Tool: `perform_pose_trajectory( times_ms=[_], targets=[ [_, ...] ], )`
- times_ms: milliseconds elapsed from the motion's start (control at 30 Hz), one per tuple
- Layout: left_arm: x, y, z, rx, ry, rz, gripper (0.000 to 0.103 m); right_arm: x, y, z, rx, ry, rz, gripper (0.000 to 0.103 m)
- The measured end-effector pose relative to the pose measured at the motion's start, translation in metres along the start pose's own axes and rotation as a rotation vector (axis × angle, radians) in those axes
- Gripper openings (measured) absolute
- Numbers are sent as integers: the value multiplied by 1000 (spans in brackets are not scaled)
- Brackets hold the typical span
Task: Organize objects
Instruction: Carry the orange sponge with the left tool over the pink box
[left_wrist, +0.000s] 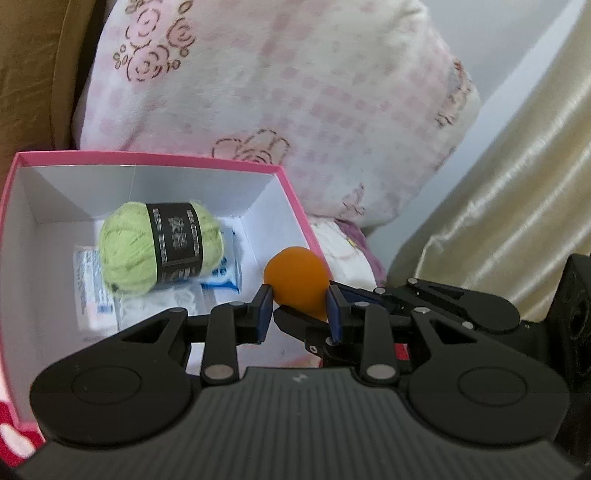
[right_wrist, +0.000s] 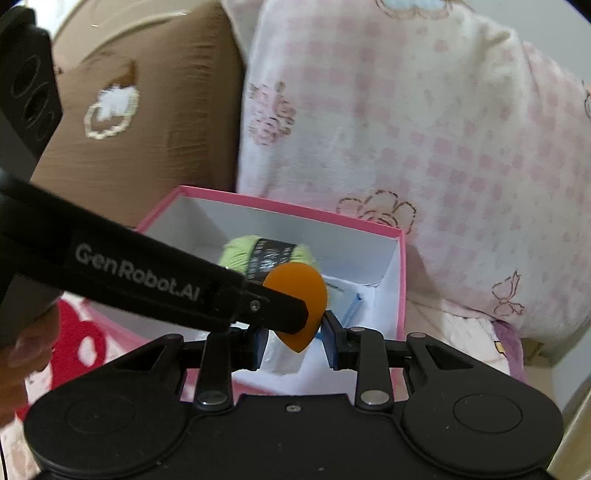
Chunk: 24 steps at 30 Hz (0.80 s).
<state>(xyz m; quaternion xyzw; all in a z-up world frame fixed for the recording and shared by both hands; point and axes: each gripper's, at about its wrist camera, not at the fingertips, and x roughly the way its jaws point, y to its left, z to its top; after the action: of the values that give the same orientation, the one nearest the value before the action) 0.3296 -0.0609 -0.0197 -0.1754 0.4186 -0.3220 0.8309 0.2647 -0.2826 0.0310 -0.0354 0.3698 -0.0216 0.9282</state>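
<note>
With my left gripper (left_wrist: 300, 308) and right gripper (right_wrist: 295, 338) both clenched on one orange sponge (left_wrist: 297, 282), uneven release may drop it outside the pink box (left_wrist: 295, 192).

Matte black plastic left gripper (left_wrist: 300, 308) with blue-padded fingers (left_wrist: 264, 306), silver pivot rivets, ribbed housing. Matching black right gripper (right_wrist: 291, 338), same blue pads. White "GenRobot.AI" lettering along one black finger, small screw beside.
</note>
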Motion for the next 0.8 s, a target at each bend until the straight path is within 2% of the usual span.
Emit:
perform_pose_trajectory(
  times_ms=[233, 400, 600, 800],
  targets=[
    [40, 13, 24, -44, -4, 40, 29, 49, -12, 20, -30, 32, -68, 35],
    [60, 18, 33, -61, 26, 102, 28, 73, -21, 24, 2, 69, -47, 35],
    [53, 37, 29, -79, 20, 156, 30, 91, -17, 25, 55, 106, 39, 35],
    [31, 52, 32, -91, -16, 182, 29, 97, 0, 35, 40, 73, 76, 34]
  ],
)
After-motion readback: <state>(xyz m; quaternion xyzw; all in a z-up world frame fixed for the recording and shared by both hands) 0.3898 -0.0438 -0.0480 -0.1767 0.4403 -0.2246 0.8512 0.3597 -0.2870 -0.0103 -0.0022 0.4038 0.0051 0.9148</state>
